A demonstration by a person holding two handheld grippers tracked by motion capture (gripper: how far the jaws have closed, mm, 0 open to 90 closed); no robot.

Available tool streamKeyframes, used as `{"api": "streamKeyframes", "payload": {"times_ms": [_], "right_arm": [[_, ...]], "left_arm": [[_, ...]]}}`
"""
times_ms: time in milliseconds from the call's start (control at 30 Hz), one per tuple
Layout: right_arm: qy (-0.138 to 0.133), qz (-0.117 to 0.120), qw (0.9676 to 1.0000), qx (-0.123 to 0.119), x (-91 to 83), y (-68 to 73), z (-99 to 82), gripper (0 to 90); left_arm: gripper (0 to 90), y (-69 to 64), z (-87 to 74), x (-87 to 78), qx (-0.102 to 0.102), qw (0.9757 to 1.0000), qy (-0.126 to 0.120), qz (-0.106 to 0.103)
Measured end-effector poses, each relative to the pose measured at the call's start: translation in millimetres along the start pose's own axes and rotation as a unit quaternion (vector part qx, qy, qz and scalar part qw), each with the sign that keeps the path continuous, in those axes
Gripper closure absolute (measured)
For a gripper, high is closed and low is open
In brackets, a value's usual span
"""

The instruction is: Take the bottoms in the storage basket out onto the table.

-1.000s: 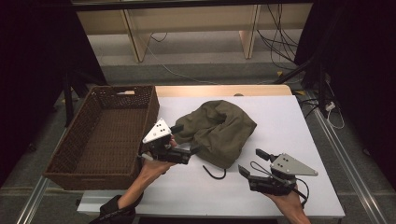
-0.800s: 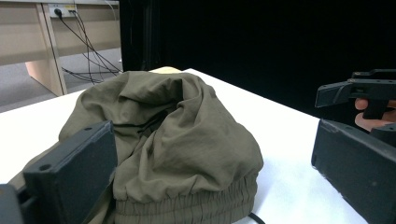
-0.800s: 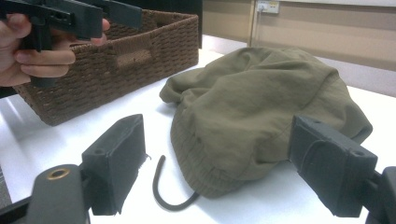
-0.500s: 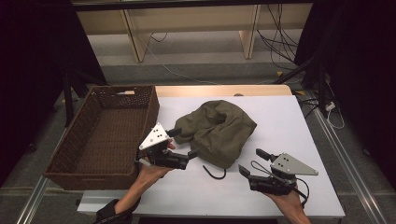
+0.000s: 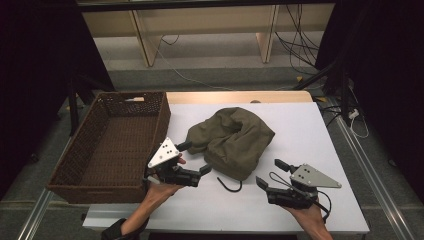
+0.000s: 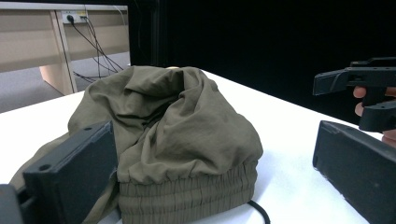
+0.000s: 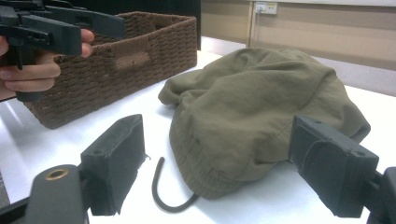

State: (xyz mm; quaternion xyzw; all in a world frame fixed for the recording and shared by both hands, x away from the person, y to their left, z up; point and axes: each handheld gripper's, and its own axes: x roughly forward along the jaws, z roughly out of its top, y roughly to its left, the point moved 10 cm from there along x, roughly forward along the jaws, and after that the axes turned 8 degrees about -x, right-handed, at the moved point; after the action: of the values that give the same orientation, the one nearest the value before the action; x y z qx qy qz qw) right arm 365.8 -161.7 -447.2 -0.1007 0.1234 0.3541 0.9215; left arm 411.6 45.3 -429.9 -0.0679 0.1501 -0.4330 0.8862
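Brown woven wicker basket, rectangular, sits at the table's left. Left gripper is held low beside the basket's right wall, angled right toward the garment, jaws spread wide, gripping nothing. Olive-green garment lies crumpled mid-table: soft matte cloth, ribbed elastic hem, dark cord curling from its near edge. Right gripper hovers near the front right, pointing left, jaws apart, empty.

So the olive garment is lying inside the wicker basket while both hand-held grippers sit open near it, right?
Not quite. The olive garment lies on the white table, beside the wicker basket, not inside it; the high view shows this. Both the left hand-held gripper and right hand-held gripper are indeed open near it.
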Motion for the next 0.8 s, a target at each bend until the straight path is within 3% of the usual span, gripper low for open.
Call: {"api": "streamKeyframes", "payload": {"times_ms": [400, 633, 800], "right_arm": [[0.001, 0.002, 1.0000, 0.001, 0.7, 0.4, -0.7, 18.8], [0.005, 0.004, 1.0000, 0.000, 0.8, 1.4, -1.6, 18.0], [0.003, 0.004, 1.0000, -0.001, 1.4, 2.0, -1.1, 17.9]], "left_arm": [[0.0, -0.6, -10.7, -11.3, -0.004, 1.0000, -0.003, 0.008], [0.0, -1.9, -18.7, -13.4, 0.013, 0.9998, 0.006, 0.015], [0.0, -1.9, -17.8, -14.1, 0.009, 0.9999, 0.002, 0.013]]}}
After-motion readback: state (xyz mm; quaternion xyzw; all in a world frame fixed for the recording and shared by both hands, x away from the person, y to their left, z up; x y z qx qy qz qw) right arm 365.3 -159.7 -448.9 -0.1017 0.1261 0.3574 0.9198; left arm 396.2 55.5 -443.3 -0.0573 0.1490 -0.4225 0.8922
